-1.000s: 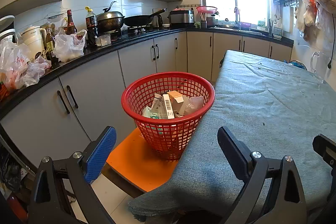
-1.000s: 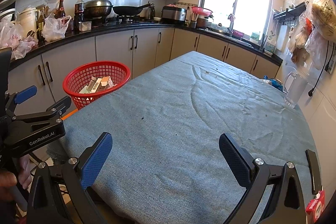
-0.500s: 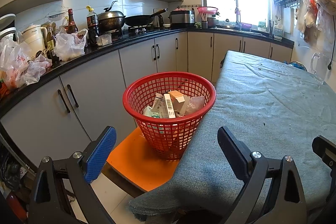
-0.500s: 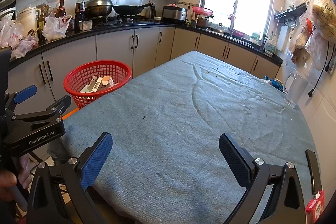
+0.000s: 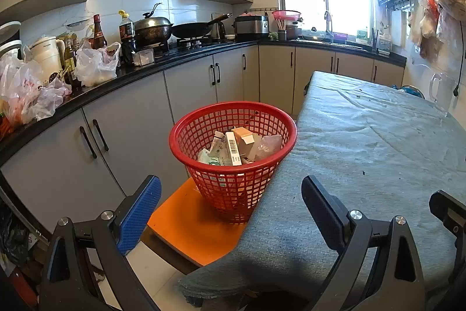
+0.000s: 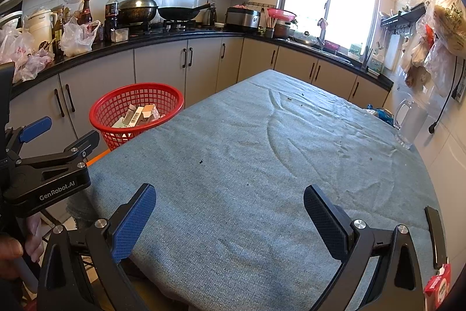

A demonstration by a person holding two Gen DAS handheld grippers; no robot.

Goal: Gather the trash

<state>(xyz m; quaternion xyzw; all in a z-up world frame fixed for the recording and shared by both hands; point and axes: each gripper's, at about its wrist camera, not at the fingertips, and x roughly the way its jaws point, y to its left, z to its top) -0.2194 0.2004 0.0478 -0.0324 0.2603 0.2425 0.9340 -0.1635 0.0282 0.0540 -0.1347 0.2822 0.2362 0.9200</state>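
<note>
A red mesh basket (image 5: 233,118) stands on an orange stool (image 5: 189,223) at the table's left edge; it also shows in the right wrist view (image 6: 137,95). It holds several pieces of trash (image 5: 236,147): small cartons, paper and a clear wrapper. My left gripper (image 5: 230,206) is open and empty, in front of the basket and level with the table's near corner. My right gripper (image 6: 230,212) is open and empty over the near part of the blue-grey tablecloth (image 6: 262,150). A small red carton (image 6: 438,283) sits at the lower right edge of the right wrist view.
A black counter (image 5: 163,63) with grey cabinets runs along the left and back, crowded with plastic bags, bottles, a kettle, a pot and a wok. A clear glass jug (image 6: 410,124) stands at the table's far right. Bags hang on the right wall (image 6: 442,31).
Both views have shifted only slightly; the basket sits a touch further right in the left wrist view. Both grippers stay open and empty.
</note>
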